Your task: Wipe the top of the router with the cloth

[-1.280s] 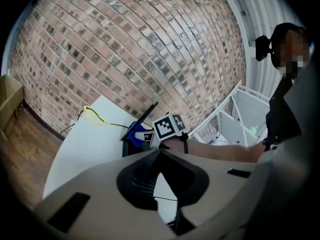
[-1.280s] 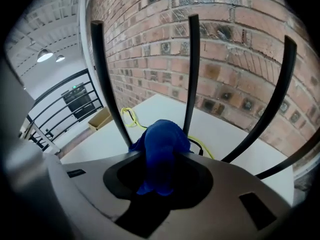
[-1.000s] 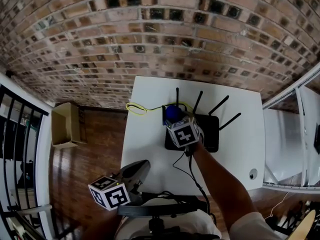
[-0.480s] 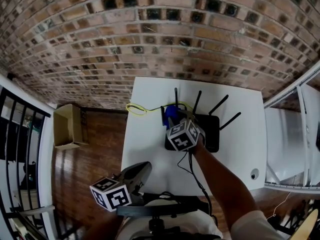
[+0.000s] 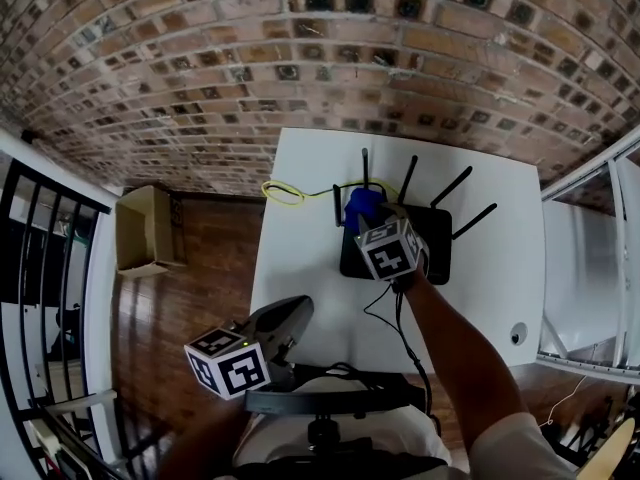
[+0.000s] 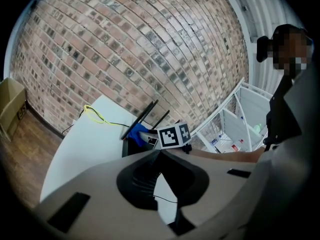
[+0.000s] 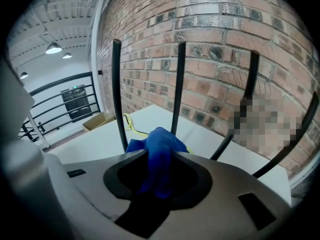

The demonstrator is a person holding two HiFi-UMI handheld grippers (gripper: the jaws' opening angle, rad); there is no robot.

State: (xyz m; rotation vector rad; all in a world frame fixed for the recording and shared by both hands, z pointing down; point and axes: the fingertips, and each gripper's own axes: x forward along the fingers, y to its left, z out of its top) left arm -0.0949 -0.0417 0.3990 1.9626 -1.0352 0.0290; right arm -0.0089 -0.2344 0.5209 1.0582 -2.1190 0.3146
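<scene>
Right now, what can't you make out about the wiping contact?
Whether the cloth touches the router top: head view, right gripper covers the contact; right gripper view, its jaws hide the router body.
One antenna: right gripper view, partly under a mosaic patch.

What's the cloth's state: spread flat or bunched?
Bunched. The blue cloth is a crumpled wad pinched between the right gripper's shut jaws, its top poking out above them. No flat, spread part shows.
</scene>
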